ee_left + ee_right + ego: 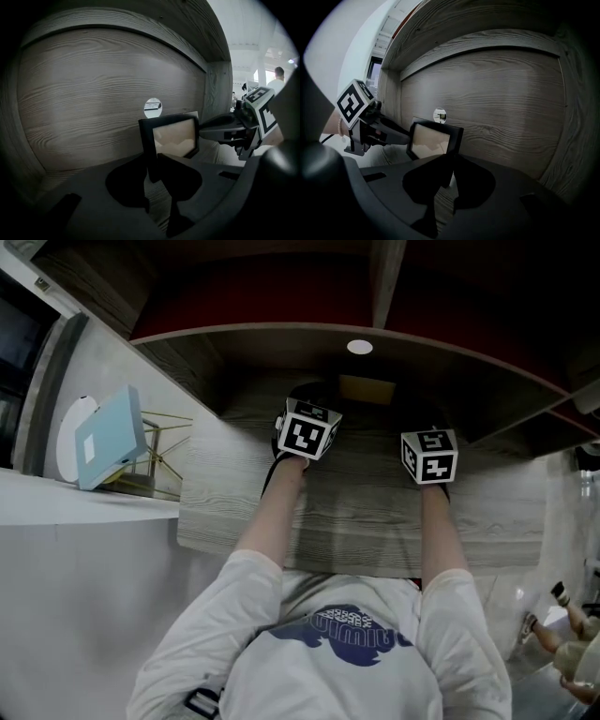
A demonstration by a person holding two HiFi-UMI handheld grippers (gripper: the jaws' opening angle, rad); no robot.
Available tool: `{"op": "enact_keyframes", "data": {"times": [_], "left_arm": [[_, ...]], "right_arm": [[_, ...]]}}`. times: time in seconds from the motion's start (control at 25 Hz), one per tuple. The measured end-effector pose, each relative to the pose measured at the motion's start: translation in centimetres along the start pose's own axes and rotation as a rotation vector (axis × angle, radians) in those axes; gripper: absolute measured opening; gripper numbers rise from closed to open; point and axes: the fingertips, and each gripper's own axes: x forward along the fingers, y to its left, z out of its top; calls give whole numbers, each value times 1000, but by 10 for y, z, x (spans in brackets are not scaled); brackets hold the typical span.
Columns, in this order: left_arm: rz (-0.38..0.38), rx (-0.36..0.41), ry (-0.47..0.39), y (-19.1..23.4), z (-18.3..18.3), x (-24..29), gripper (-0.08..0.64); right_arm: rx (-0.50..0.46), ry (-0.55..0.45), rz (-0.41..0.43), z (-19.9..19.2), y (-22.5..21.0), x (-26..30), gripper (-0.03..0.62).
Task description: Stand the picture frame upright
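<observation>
Gripping frame [172, 138] by both sides: left gripper [151, 177] clenched on its left edge, right gripper [446, 177] clenched on its right edge; frame is upright, glass facing the grippers, just below and in front of hole [153, 107] in wood back panel [93, 93]

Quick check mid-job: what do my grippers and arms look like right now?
The left gripper and right gripper are black with broad, spade-shaped jaws. Each carries a white cube with black square markers. You wear a white T-shirt with short sleeves and a blue chest print.
</observation>
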Motion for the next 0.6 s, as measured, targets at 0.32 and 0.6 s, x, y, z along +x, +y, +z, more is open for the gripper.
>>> {"op": "enact_keyframes", "data": {"times": [0.32,0.6], "left_arm": [[11,-28,-33,6,9,9,75],[11,-34,-43,12,11,12,75]], "right_arm": [[30,27,-7,3,-10,15,38],[37,30,-9,7,-12,25,38]]}}
